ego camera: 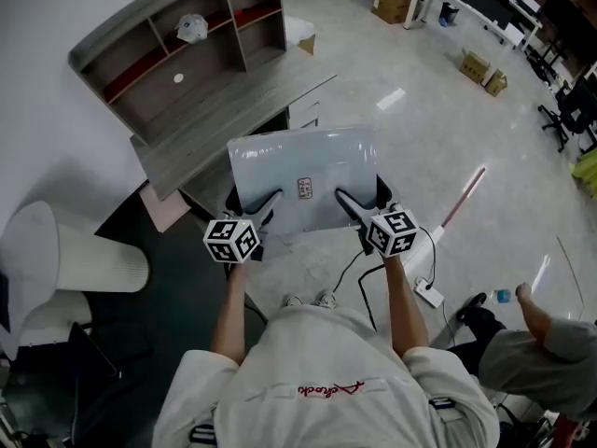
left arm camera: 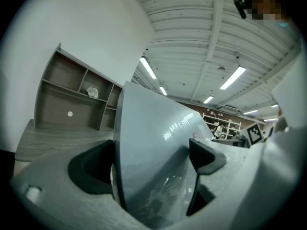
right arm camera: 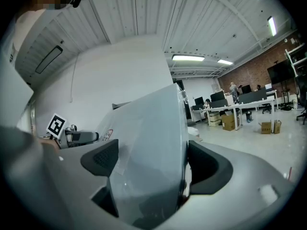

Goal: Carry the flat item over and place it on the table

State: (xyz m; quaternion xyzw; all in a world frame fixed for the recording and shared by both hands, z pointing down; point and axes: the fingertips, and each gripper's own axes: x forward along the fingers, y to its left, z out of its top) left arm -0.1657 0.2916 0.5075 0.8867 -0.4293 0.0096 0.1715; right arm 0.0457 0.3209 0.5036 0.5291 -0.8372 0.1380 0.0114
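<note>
Both arms stretched forward, one gripper per hand. Left gripper (ego camera: 264, 208) and right gripper (ego camera: 350, 205) each clamp the near edge of the flat grey panel (ego camera: 303, 161), one toward each near corner. The two grips are set well apart, probably so the wide sheet doesn't swing or twist while carried.

Left gripper view: the panel fills the gap, dark pads on both faces, jaws set wide because the item is thick, not because they're free. Right gripper view is the same, panel edge deep in the throat and pads closed on it. Deep bite likely chosen since the surface is glossy and could slip.

The panel is in the air, roughly level with its far edge tipped up slightly. It hangs above the floor just short of the desk and touches nothing but the grippers. Small sticker (ego camera: 305, 188) on its top face, near the near edge.

Next out is the grey wooden desk (ego camera: 233, 110), whose top is bare at the near corner, so that looks like the drop spot. Not yet placed, carry step nearly done by my read.

At the desk's back is a shelf hutch (ego camera: 177, 49) with a white bag (ego camera: 191, 28) in one cubby. Keep the panel low and clear of that.

Far back: cardboard boxes (ego camera: 476, 63) on the floor and office desks.
</note>
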